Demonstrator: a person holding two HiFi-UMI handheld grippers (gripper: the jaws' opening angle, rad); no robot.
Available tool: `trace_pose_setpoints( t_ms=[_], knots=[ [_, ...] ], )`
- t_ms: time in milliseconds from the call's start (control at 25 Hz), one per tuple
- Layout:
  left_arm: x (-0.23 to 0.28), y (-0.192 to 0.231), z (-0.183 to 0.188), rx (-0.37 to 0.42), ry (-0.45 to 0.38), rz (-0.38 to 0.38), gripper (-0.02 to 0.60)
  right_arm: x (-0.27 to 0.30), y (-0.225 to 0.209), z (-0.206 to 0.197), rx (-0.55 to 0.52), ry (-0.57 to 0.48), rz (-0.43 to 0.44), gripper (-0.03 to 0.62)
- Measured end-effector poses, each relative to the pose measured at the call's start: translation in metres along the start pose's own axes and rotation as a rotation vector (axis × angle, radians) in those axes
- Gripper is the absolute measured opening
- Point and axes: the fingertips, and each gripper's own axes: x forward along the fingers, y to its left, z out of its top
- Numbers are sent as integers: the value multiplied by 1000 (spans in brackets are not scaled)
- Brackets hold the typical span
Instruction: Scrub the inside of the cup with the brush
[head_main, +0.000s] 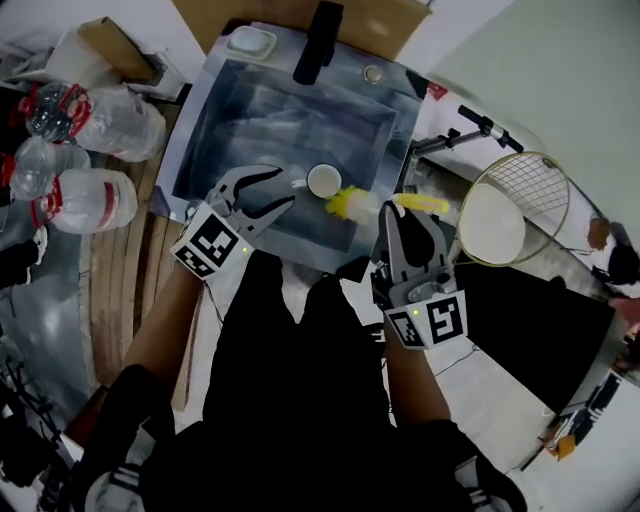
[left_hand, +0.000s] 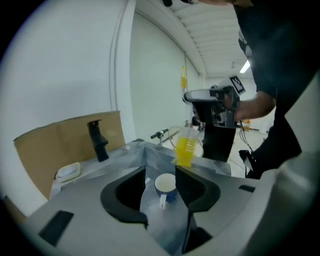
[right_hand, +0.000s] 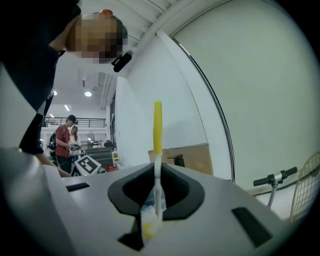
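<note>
1. Left gripper (left_hand: 160, 170) is released, jaws wide apart, nothing clasped; in the head view it (head_main: 278, 190) hangs over the near left part of the sink (head_main: 230, 110)
2. Cup (left_hand: 165, 184) stands upright on the sink floor, blue outside, white inside, handle towards the left gripper; it shows in the gap just past the jaw tips, touching neither jaw
3. In the head view the cup (head_main: 322, 181) is near the sink's front wall, between the two grippers
4. Right gripper (right_hand: 157, 167) is clenched on the brush (right_hand: 157, 125), jaws pinching the thin white stem; yellow handle end sticks up above the jaws, bristles sit below them close to the camera
5. In the head view the right gripper (head_main: 410, 222) is at the sink's front right corner, and the brush (head_main: 352, 205) lies roughly level, bristles pointing left
6. Yellow bristles are just right of the cup, outside it, not in the mouth; in the left gripper view the brush (left_hand: 185, 149) hangs above and behind the cup; contact with the rim cannot be told
7. Black faucet (left_hand: 97, 141) stands at the sink's back edge, with a white soap dish (left_hand: 68, 171) to its left and cardboard (left_hand: 55, 137) behind
8. Clear bottles (head_main: 90, 125) lie left of the sink
</note>
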Motion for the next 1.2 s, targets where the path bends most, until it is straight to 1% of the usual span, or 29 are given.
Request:
trace_pose_setpoints(
  t_ms=[80, 200, 280, 360, 480, 560, 760, 880, 960, 1040, 1200],
  knots=[
    [18, 3, -25, 38, 74, -90, 196, 15, 0, -9, -1, 0, -23, 48],
    [43, 10, -56, 82, 154, -194, 196, 36, 1, -23, -51, 12, -24, 48],
    [56, 12, -74, 114, 202, -247, 196, 47, 2, -33, -80, 25, -29, 48],
    [68, 11, -89, 134, 244, -296, 198, 53, -2, -39, -98, 28, -54, 48],
    [86, 7, -107, 138, 286, -357, 198, 55, -10, -39, -104, 11, -99, 48],
    [95, 4, -118, 145, 314, -382, 198, 55, -9, -38, -94, -2, -102, 48],
    [115, -2, -136, 158, 398, -404, 196, 48, -10, -53, -55, 11, -58, 48],
    [125, -8, -142, 164, 424, -394, 192, 49, -13, -67, -56, 26, 0, 48],
    [128, -11, -146, 161, 436, -379, 160, 53, -12, -77, -61, 35, 51, 48],
    [130, -14, -148, 166, 446, -357, 99, 57, -8, -83, -54, 34, 94, 48],
    [134, -11, -148, 182, 458, -317, 86, 63, 3, -91, -84, 32, 166, 48]
  ],
)
